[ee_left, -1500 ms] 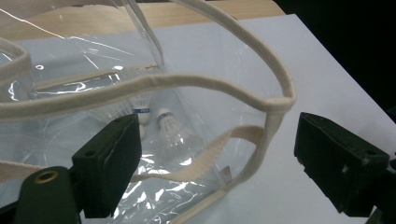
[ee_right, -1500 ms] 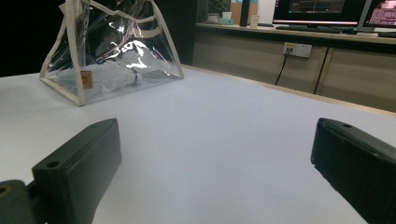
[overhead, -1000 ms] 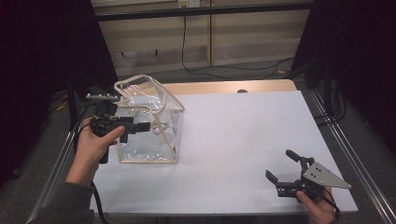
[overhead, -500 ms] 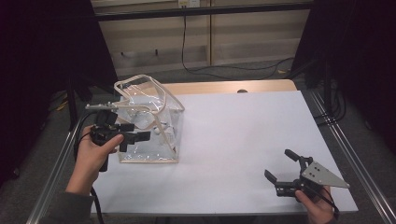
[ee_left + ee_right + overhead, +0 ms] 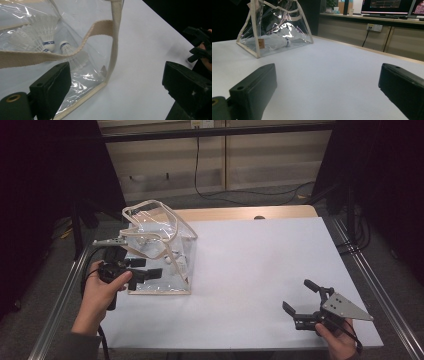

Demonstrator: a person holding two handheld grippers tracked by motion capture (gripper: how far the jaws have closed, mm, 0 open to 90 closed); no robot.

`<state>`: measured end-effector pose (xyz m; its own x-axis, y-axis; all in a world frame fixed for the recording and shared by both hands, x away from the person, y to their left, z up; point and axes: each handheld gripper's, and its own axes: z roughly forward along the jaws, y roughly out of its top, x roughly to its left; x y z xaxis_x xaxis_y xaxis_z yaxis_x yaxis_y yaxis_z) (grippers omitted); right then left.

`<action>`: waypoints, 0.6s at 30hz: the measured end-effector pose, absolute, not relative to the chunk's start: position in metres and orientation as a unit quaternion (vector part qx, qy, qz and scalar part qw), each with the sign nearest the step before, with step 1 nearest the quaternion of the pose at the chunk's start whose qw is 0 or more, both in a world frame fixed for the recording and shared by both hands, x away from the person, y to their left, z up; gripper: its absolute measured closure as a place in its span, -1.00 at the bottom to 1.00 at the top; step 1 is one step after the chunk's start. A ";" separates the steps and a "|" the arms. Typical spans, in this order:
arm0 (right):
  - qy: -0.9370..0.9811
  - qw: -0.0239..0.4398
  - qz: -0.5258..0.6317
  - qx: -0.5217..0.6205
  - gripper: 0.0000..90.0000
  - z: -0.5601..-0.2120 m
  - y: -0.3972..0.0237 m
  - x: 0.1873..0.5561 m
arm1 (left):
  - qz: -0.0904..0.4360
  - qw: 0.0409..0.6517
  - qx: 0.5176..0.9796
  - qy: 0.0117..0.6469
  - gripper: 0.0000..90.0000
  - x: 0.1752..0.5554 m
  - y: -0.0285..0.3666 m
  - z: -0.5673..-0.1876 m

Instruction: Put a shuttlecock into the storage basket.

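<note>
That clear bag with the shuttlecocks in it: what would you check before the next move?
1. Left tool open: ok, jaws wide apart in the left gripper view.
2. Left tool free of the clear bag: cannot tell; it sits right at the bag's near side, strap crossing in front.
3. Shuttlecocks inside the bag: ok.
4. Bag upright on the table: ok.
5. Right tool out of the way: ok, open and well apart from the bag.
</note>
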<state>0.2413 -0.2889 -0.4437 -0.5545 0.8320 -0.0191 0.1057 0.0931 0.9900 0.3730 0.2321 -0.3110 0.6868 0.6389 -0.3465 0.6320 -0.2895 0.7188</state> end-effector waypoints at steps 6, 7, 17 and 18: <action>0.669 0.315 0.575 0.350 -0.96 -0.444 -0.289 0.242 | -0.002 0.447 0.805 0.390 -0.80 0.371 0.230 -0.315; 0.669 0.315 0.575 0.350 -0.96 -0.444 -0.289 0.242 | -0.002 0.447 0.806 0.389 -0.80 0.371 0.230 -0.316; 0.669 0.316 0.574 0.350 -0.96 -0.444 -0.289 0.241 | -0.011 0.451 0.806 0.383 -0.81 0.369 0.228 -0.326; 0.669 0.315 0.576 0.349 -0.96 -0.444 -0.289 0.242 | -0.012 0.451 0.806 0.383 -0.81 0.369 0.228 -0.327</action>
<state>0.2415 -0.2890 -0.4439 -0.5569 0.8303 -0.0196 0.1043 0.0934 0.9901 0.3691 0.2284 -0.3273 0.7058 0.6068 -0.3655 0.6286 -0.2985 0.7182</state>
